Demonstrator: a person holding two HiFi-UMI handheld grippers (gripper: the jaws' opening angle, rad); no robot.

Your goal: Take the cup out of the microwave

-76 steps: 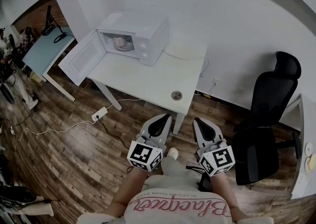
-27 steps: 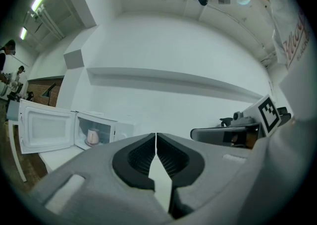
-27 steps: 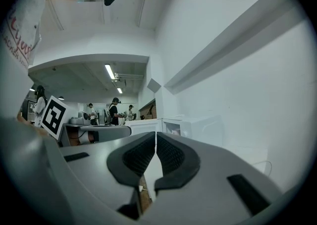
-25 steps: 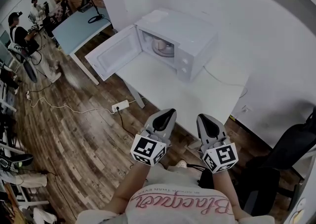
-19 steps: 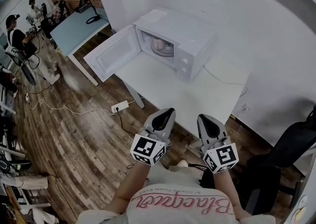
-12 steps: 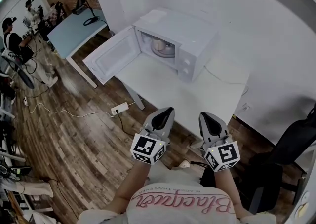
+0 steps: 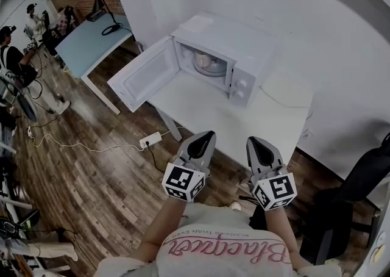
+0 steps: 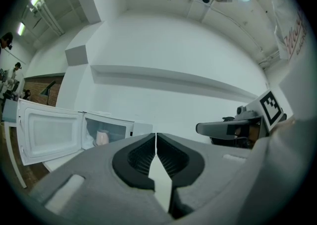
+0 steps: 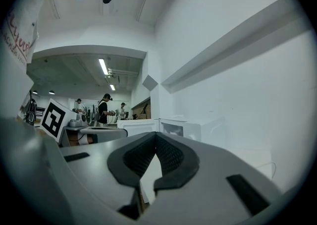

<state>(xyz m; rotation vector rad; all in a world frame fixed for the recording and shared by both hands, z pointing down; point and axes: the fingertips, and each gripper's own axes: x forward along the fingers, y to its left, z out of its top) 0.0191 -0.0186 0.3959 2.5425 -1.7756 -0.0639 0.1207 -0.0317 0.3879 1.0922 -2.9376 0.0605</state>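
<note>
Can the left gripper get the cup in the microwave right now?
Probably not yet: the microwave door is open and nothing blocks the cup, but the left gripper sits short of the table, fingers shut.

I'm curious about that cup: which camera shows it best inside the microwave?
The left gripper view: it looks level through the open door at the upright cup. The head view shows the cup from above; the right gripper view hides it.
</note>
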